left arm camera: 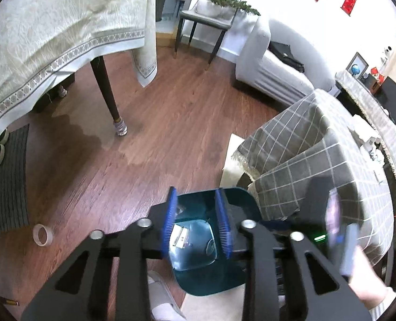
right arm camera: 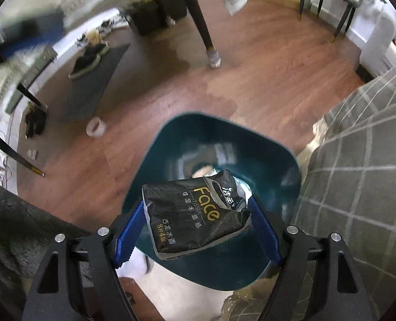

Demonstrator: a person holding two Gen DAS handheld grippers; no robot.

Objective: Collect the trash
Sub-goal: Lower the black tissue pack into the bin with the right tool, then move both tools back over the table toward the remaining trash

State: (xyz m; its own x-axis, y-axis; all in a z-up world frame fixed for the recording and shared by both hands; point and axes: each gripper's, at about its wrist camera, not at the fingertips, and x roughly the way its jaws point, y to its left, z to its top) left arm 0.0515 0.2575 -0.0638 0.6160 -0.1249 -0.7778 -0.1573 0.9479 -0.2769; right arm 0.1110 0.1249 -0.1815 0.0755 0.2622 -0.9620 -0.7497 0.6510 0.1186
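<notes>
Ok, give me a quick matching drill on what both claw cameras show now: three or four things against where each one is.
Things:
1. tissue pack
2. tape roll
3. trash bin
4. checked blanket

Places:
A. on the bare wood floor
B. between the right claw's fingers
C. draped to the right of the bin
D. directly below both claws

Pairs: 1-B, 2-A, 3-D, 4-C

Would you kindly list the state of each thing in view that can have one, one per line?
Left gripper: nothing between its fingers, above the bin.
Right gripper: shut on the tissue pack.
Tissue pack: crumpled, held above the bin.
Bin: open-topped, trash already inside.
Tape roll: lying on the floor.
</notes>
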